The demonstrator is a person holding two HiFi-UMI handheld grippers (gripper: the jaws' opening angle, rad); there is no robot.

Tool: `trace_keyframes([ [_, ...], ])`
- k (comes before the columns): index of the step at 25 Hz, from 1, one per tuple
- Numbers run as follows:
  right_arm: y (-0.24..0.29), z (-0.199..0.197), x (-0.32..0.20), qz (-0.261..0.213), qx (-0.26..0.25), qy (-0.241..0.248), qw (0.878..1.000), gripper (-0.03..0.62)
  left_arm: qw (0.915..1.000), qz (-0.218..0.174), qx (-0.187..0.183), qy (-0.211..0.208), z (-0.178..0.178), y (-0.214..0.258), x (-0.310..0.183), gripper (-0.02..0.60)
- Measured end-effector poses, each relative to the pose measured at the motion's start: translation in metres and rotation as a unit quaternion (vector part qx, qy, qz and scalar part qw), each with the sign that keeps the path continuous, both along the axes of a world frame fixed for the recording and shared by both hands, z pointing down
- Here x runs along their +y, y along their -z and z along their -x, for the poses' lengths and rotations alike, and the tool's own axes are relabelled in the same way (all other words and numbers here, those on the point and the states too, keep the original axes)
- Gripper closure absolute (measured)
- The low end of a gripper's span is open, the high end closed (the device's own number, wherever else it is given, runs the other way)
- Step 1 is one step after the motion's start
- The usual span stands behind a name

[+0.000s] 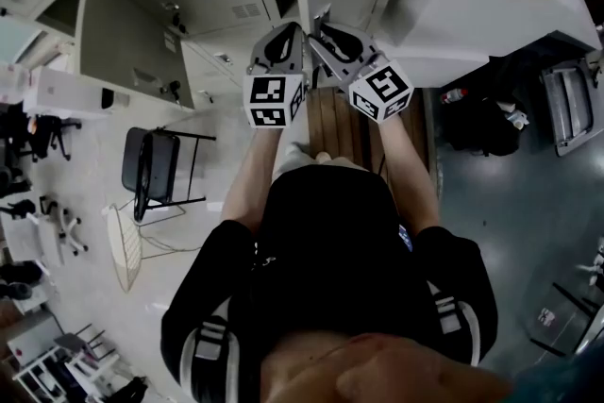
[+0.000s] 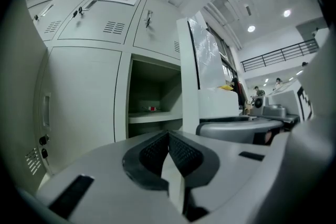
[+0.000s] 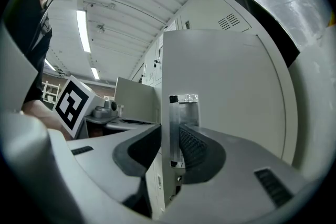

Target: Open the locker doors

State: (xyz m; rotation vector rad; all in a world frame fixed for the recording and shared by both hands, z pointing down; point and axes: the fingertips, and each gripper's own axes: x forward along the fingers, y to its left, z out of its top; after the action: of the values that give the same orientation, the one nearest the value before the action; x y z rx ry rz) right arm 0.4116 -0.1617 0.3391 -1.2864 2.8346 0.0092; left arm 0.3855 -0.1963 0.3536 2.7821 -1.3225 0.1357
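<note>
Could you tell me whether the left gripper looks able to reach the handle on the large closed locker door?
Probably yes: the left gripper is shut and empty, and nothing stands between it and the handle on that closed door.

We see a pale floor (image 1: 193, 245) on the left, with a black chair (image 1: 151, 167) standing on it and a pale wire rack (image 1: 123, 245) lying just beside the chair. To the right the floor turns dark grey (image 1: 491, 203), and a black bag (image 1: 477, 123) sits on it near the foot of the lockers, with a strip of brown wooden slats (image 1: 335, 123) between the two areas. Inside one open locker, a shelf (image 2: 152, 117) holds a small red and white item (image 2: 151, 108), too small to identify.
</note>
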Motion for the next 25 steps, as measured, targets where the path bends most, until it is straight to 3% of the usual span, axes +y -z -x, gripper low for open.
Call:
trace_keyframes([
  [8,-0.001,-0.027,0.032,0.002,-0.022,0.007,1.0,0.482,0.999,0.005,0.018,-0.041,-0.031,0.0,0.031,0.572],
  [25,0.005,-0.115,0.088,0.008,-0.085,-0.062,0.994,0.448,0.9843,0.031,0.036,-0.17,-0.133,0.001,0.089,0.572],
])
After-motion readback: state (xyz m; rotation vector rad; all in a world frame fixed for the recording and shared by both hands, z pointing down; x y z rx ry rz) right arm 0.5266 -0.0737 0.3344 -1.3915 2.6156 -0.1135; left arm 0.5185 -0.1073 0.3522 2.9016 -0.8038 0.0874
